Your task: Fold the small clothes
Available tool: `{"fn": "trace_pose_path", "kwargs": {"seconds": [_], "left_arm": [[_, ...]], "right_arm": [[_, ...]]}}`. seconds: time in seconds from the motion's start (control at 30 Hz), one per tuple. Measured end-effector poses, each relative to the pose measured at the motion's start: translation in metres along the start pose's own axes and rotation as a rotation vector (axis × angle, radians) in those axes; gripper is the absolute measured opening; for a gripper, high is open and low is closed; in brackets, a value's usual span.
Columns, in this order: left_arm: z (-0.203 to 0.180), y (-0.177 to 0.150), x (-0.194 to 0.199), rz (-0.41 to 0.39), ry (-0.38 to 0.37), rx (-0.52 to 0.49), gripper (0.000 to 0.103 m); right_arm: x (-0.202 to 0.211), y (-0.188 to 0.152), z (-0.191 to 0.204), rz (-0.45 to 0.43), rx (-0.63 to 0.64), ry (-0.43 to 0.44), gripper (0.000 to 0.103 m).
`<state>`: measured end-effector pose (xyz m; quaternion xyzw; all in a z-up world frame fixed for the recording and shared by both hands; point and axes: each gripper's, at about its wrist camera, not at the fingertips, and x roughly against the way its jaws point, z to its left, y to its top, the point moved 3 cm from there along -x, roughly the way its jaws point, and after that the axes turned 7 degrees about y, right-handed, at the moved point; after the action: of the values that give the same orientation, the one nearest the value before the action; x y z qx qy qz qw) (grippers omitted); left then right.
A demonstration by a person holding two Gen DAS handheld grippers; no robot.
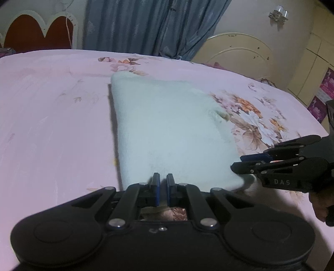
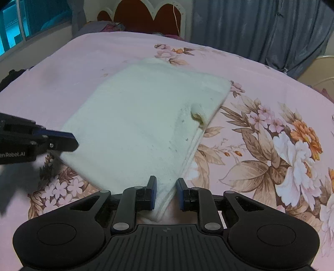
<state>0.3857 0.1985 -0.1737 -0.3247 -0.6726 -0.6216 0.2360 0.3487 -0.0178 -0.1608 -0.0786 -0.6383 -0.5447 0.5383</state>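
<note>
- A pale, thick towel [image 2: 137,125], already folded into a stack of layers, lies on the pink flowered bedsheet [image 2: 271,93], near the middle of the bed.
- The left claw [image 1: 163,183] is clenched on the towel's near edge, by one corner.
- The right claw [image 2: 166,187] has the other near corner between its fingers; whether the pads truly press it, I cannot tell.
- Both holding the same edge suggests another fold is coming.
- The towel's long axis runs away from the claws toward the red headboard [image 2: 146,14], its layered edges on the right.
</note>
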Motion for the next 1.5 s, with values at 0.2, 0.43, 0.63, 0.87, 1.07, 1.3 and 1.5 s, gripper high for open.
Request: {"fn": "trace_pose_path", "kwargs": {"seconds": [0.2,0.43,0.63,0.87,1.07,1.3,1.5], "left_arm": [[-0.006,-0.001,0.004,0.009,0.04,-0.014,0.006],[-0.01,0.001,0.003,0.026,0.076,-0.039,0.006],[-0.018,-0.002,0.034,-0.022,0.111,-0.039,0.02],[-0.043,-0.02,0.095,-0.128,0.151,-0.082,0.099],[-0.066,-0.033,0.155,-0.228,0.159,-0.118,0.102],[-0.082,-0.051,0.199,-0.247,0.185,-0.082,0.102],[-0.086,-0.069,0.238,-0.269,0.174,-0.052,0.102]], "right_arm": [[0.004,-0.003,0.002,-0.005,-0.019,-0.011,0.02],[0.006,0.0,0.003,0.008,-0.03,-0.018,0.02],[0.04,-0.014,0.005,-0.035,-0.107,0.008,0.02],[0.101,-0.03,0.022,-0.12,-0.165,0.024,0.02],[0.147,-0.055,0.04,-0.18,-0.169,-0.021,0.103],[0.201,-0.086,0.058,-0.242,-0.259,-0.089,0.103],[0.243,-0.11,0.087,-0.266,-0.275,-0.144,0.103]]}}
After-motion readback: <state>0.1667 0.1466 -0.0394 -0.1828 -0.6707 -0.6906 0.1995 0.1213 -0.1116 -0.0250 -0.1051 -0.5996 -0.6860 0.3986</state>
